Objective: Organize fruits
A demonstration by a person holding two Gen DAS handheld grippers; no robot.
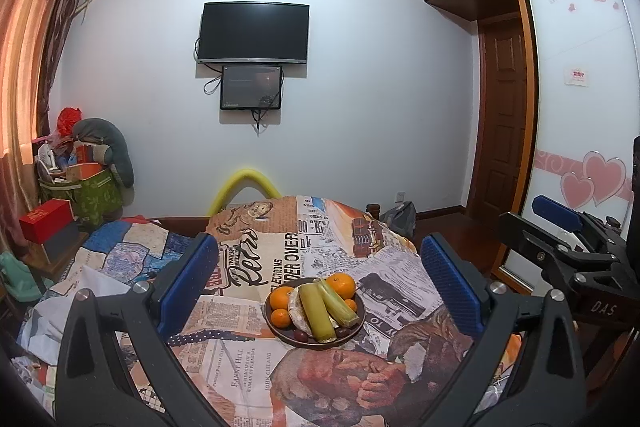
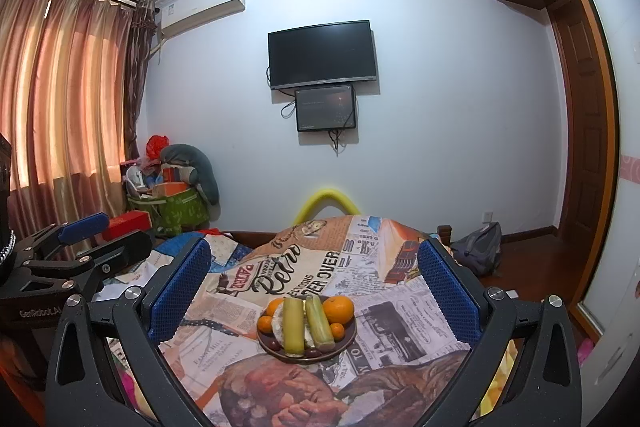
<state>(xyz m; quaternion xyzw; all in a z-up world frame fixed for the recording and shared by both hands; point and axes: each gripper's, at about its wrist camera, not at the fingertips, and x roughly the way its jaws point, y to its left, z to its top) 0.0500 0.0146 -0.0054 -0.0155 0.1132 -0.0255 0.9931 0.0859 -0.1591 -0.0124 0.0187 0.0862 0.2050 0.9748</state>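
Note:
A dark round plate (image 1: 356,327) sits on a newspaper-print cloth and shows in both views; its rim also shows in the right wrist view (image 2: 348,341). It holds several oranges (image 1: 341,285) (image 2: 338,309), two green sugarcane pieces (image 1: 317,313) (image 2: 293,325), a pale round fruit (image 1: 298,311) and small dark fruits (image 1: 301,335). My left gripper (image 1: 318,277) is open and empty, held above and short of the plate. My right gripper (image 2: 314,279) is open and empty too, at about the same distance. Each gripper shows at the edge of the other's view (image 1: 556,213) (image 2: 82,223).
The cloth (image 1: 256,347) covers a table, with a patchwork bed (image 1: 128,251) to the left. A yellow foam loop (image 1: 248,183) stands behind. Bags and boxes (image 1: 80,183) pile up at left. A wardrobe (image 1: 580,107) and a backpack (image 2: 478,247) are at right.

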